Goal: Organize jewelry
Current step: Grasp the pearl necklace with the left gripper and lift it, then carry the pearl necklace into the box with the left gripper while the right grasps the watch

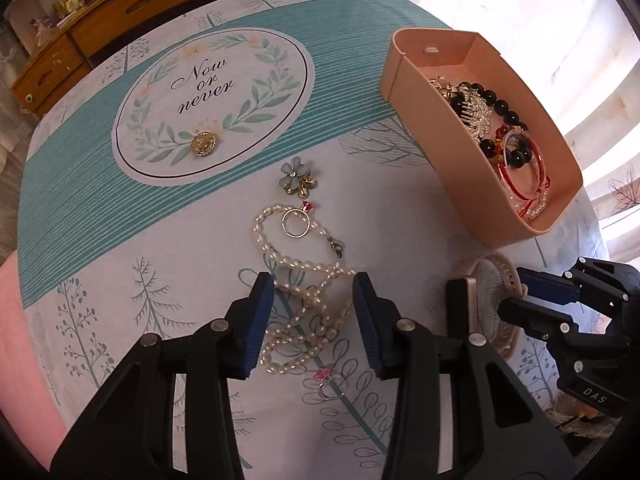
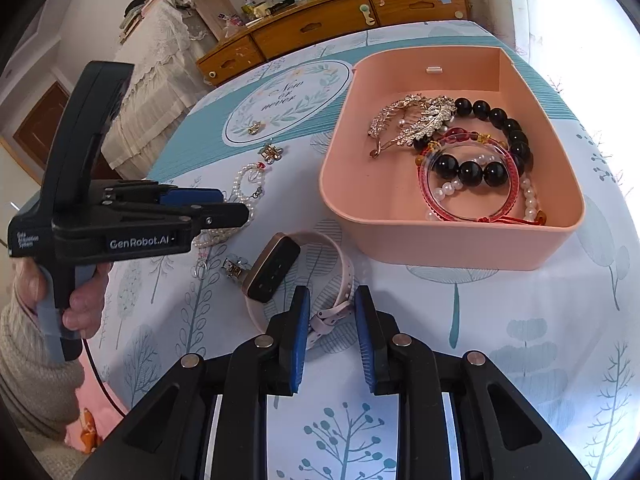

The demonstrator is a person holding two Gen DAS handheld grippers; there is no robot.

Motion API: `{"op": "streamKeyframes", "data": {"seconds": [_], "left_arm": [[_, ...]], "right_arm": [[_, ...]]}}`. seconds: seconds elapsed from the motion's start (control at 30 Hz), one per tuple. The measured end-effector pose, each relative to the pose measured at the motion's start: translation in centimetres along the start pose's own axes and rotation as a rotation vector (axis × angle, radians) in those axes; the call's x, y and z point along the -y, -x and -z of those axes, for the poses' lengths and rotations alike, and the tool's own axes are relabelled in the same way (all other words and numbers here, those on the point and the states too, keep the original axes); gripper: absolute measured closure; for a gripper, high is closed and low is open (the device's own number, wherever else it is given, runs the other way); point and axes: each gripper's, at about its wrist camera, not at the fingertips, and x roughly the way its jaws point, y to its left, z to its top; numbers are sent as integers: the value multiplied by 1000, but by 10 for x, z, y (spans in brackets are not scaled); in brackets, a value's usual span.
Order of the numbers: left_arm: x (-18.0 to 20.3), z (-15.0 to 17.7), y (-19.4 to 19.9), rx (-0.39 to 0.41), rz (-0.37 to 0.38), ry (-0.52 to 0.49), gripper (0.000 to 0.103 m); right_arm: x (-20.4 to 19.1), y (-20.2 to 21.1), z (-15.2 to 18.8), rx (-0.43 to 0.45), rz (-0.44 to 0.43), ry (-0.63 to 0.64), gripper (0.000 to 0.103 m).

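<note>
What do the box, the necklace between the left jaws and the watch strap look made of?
Box: matte peach plastic, judging by its smooth moulded walls and rounded corners.
Necklace: pearls or imitation; glossy cream oval beads, metal clasp.
Watch strap: probably pale pink silicone; soft matte band with punched holes.

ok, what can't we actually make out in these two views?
- Pearl necklace: in the left wrist view its lower loops sit between the left hand-held gripper pads; contact unclear. The right wrist view hides most of it behind that gripper.
- Watch: cut off by the right hand-held gripper in the left wrist view; whether the pads press its strap is unclear.
- Pink box contents: near wall hides the lowest pieces in the left wrist view.
</note>
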Motion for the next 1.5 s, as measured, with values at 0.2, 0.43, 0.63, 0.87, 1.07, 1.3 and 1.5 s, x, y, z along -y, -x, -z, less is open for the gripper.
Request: {"op": "streamKeyframes", "data": {"seconds": [0.2,0.43,0.63,0.87,1.07,1.3,1.5], "left_arm": [[16,-6,-3,-42,-43,-76,65],[30,-19,-8,-64,-77,-121,65],[26,-30,-9,-102,-108,-82,97],[0,-31,5,-66,-25,80,101],[-8,-27,49,29,7,161,101],[-7,-22,117,174,11,184,101],[4,-18,175,291,-5,168,101]], "right_arm": [[5,1,2,7,-34,9,81],[7,1,3,11,-66,10,81],[11,1,2,10,-87,7,81],[13,1,2,9,-102,-1,81],[10,3,2,9,-68,9,81],[-3,27,-1,75,-89,26,85],[-25,62,-11,140,-109,79,103]]}}
